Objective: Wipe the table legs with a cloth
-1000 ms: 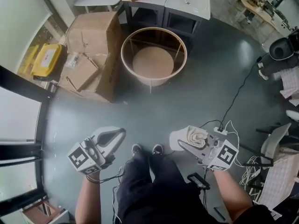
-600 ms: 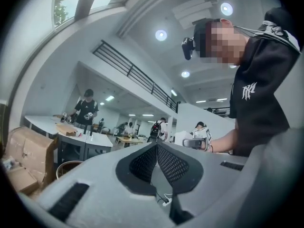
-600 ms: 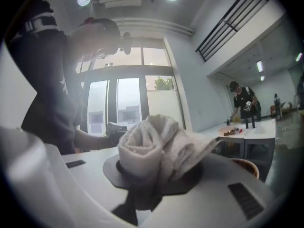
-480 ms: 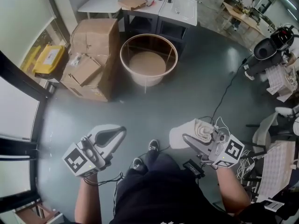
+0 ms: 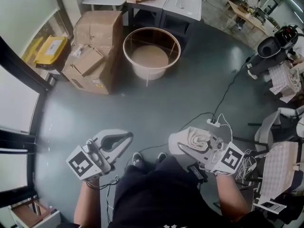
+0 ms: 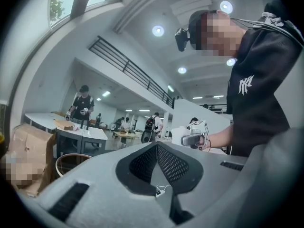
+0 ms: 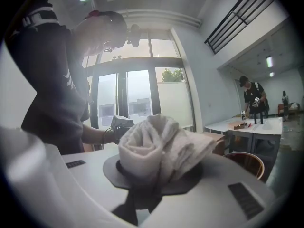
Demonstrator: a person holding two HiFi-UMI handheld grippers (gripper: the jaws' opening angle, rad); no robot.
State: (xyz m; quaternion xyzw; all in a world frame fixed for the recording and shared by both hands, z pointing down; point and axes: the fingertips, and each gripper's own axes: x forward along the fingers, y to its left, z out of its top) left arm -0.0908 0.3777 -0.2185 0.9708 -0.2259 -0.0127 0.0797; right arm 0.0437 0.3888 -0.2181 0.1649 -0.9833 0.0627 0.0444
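Beyond cloth, round table, cardboard boxes, desks

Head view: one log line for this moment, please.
right gripper: shut on cloth | left gripper: shut, empty | round table: ahead, not reached

Lab-workshop hall: white desks, cardboard boxes, mezzanine railing, ceiling spotlights.

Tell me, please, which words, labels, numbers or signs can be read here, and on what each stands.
Nothing here reads as text.
Labels on the cardboard boxes: too small to read.
White emblem on the black sweatshirt: stylised, not legible as letters.
Cubes on the left gripper and right gripper: square patterns only, no words.
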